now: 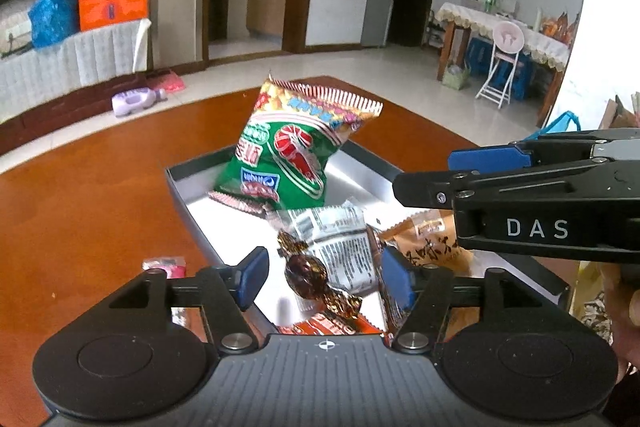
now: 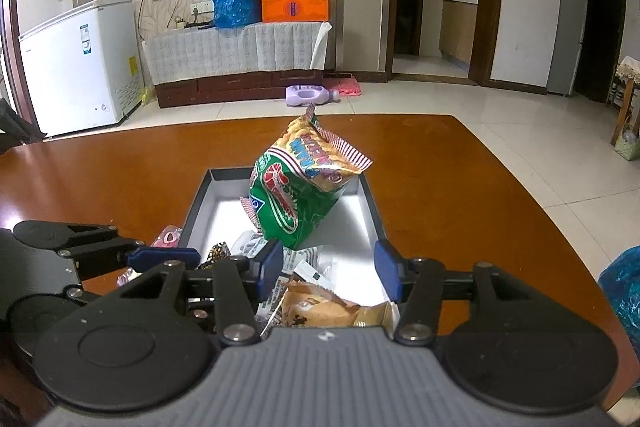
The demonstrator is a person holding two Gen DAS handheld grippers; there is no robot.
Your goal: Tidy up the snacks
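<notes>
A dark tray (image 1: 180, 183) (image 2: 196, 211) with a silvery inside sits on the brown table. A green prawn-cracker bag (image 1: 288, 155) (image 2: 300, 187) stands tilted in it. Nearer lie a white packet (image 1: 340, 239), an orange-brown packet (image 1: 432, 239) (image 2: 320, 307) and a red-orange packet (image 1: 328, 325). My left gripper (image 1: 324, 279) is open over the tray's near end, with a brown twist-wrapped candy (image 1: 306, 277) between its pads, untouched by them. My right gripper (image 2: 329, 269) is open above the packets with nothing held; it also shows at the right (image 1: 440, 171).
A pink wrapped sweet (image 1: 166, 265) (image 2: 170, 237) lies on the table left of the tray. A blue bag (image 2: 624, 287) sits at the table's right edge. The wooden table (image 1: 80, 195) spreads left and beyond the tray. A purple bottle (image 2: 308, 94) lies on the floor.
</notes>
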